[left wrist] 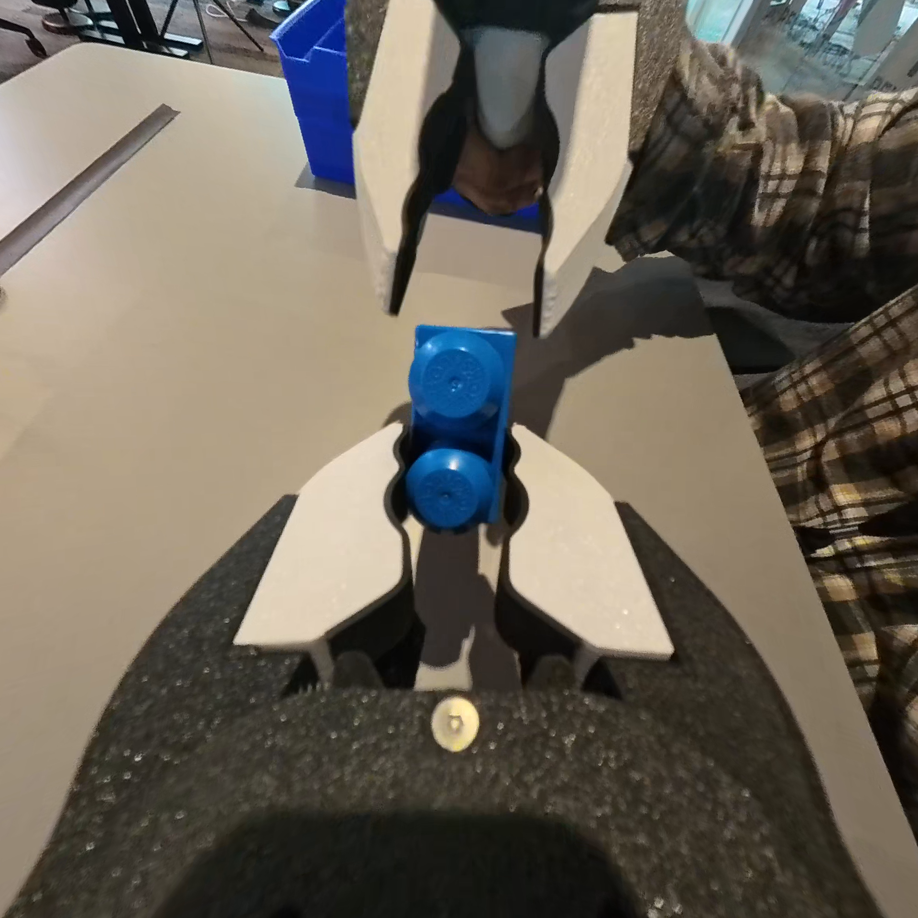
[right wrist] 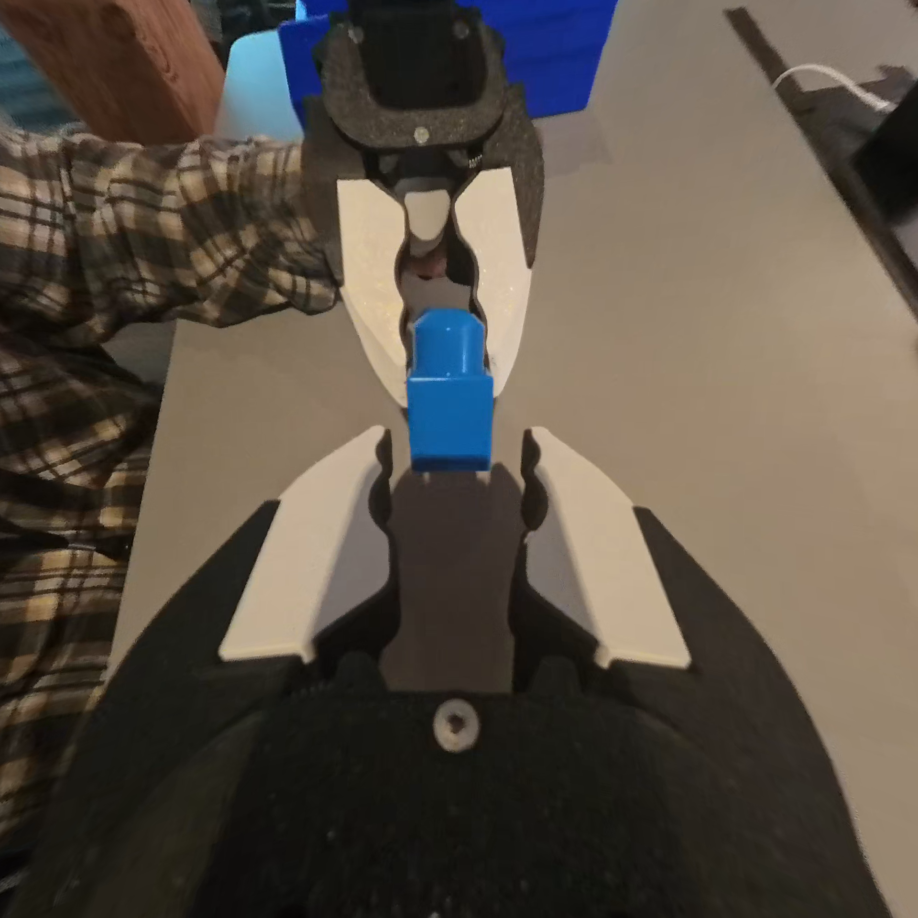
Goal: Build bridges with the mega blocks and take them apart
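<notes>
A blue mega block (left wrist: 459, 392) with two round studs is held in my left gripper (left wrist: 459, 432), which is shut on its near end, above the grey table (left wrist: 198, 347). My right gripper (left wrist: 467, 315) faces it from the far side, open and empty, its tips just short of the block. In the right wrist view the block (right wrist: 449, 427) sticks out from the left gripper (right wrist: 449, 395) and its free end lies between my right gripper's (right wrist: 457, 434) open fingertips, with a gap on both sides.
A blue bin (left wrist: 318, 99) stands on the table behind the right gripper and also shows in the right wrist view (right wrist: 551, 54). A person's plaid sleeves (left wrist: 795, 198) lie along the table's edge. A dark slot (left wrist: 89, 169) crosses the tabletop, and a white cable (right wrist: 824, 82) lies by it.
</notes>
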